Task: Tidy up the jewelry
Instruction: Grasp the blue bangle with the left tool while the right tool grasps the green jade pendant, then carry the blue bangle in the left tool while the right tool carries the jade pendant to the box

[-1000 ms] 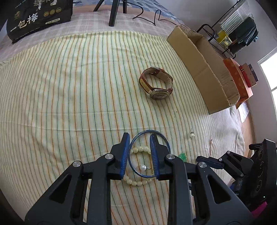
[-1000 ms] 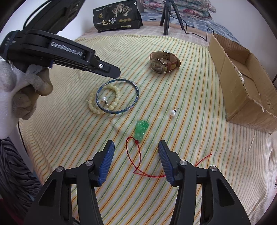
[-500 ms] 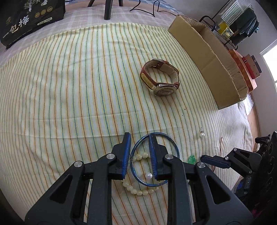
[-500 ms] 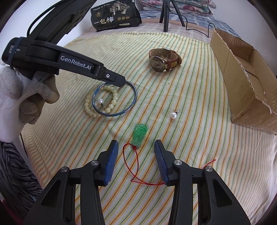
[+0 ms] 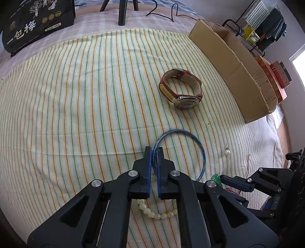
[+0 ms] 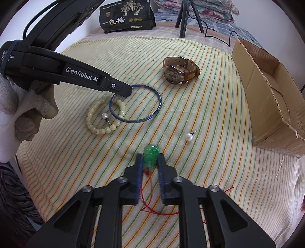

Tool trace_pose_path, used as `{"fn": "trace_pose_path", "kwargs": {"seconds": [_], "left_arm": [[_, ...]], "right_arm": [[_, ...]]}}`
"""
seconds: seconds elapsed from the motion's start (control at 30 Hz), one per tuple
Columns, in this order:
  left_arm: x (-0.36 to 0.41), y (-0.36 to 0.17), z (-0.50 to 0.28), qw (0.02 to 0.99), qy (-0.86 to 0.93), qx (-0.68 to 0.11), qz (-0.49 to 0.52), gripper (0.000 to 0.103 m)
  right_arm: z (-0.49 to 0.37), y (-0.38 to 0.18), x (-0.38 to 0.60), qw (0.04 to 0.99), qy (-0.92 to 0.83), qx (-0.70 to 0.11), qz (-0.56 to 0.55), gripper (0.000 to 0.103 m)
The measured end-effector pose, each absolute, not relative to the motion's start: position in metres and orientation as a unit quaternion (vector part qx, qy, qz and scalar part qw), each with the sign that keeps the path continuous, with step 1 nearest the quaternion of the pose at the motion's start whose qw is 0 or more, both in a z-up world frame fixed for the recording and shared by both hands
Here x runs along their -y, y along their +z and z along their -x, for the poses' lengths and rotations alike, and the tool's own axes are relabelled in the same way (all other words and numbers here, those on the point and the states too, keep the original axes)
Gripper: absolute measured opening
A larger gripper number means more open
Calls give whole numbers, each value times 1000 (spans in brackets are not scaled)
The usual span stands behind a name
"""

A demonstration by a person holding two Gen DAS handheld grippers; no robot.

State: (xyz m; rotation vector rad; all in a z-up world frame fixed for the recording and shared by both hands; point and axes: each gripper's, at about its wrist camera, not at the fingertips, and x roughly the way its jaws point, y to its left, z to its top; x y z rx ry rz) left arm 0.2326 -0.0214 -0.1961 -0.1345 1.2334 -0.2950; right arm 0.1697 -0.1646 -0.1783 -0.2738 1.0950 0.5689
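Note:
On the striped cloth point(image 5: 76, 95) my left gripper point(image 5: 154, 150) is shut on the near rim of a thin blue bangle point(image 5: 202, 150). The right wrist view shows that gripper point(image 6: 127, 91) pinching the bangle point(image 6: 133, 120) next to a cream bead bracelet point(image 6: 95, 129). A pearl earring point(image 6: 104, 115) lies inside the bracelet. My right gripper point(image 6: 150, 158) is closing, and its blue pads press both sides of a green pendant point(image 6: 151, 152) on a red cord point(image 6: 152, 212). A brown-strapped watch point(image 6: 179, 70) and a second pearl earring point(image 6: 188, 137) lie apart.
An open cardboard box point(image 6: 266, 95) lies along the right side of the cloth. A black bag with white lettering point(image 6: 125, 17) and tripod legs point(image 6: 184, 21) stand at the far edge. A gloved hand point(image 6: 24, 114) holds the left gripper.
Both pairs of jaws have closed: the left onto the bangle's rim, the right onto the green pendant. Neither hand has shifted much.

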Motion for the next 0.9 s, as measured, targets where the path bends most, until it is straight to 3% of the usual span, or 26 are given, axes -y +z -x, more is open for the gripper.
{"fn": "trace_pose_path", "kwargs": {"seconds": [0.9], "left_arm": [[29, -119, -210, 843, -168, -502, 92, 1]], "right_arm": [[-159, -124, 183, 840, 274, -460, 89, 12]]}}
